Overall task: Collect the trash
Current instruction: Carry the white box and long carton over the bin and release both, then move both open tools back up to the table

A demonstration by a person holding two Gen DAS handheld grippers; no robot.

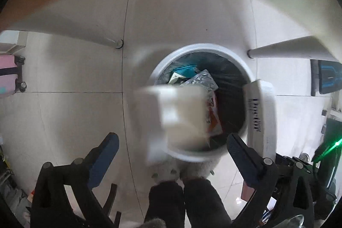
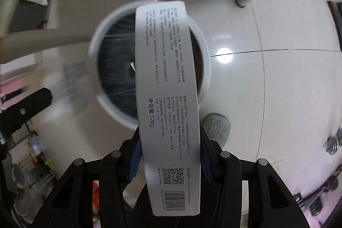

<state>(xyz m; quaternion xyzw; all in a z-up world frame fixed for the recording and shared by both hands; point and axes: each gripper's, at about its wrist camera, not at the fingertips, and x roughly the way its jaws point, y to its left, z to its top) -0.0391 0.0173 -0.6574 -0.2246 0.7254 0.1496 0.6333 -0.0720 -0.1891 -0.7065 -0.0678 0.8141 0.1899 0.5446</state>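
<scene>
over the white bin (image 2: 205, 52), the right gripper (image 2: 170, 155) clamps a toothpaste box (image 2: 168, 99); release centred, clear of rim; left gripper (image 1: 171, 142) jaws apart.

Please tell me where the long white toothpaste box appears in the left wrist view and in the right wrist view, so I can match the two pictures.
Left wrist view: the toothpaste box stands at the right, beside the bin's rim, partly above the opening.
Right wrist view: it runs up the middle, from between the right gripper fingers to across the bin's mouth.
Shared landmark: the round white trash bin with a dark liner.
</scene>
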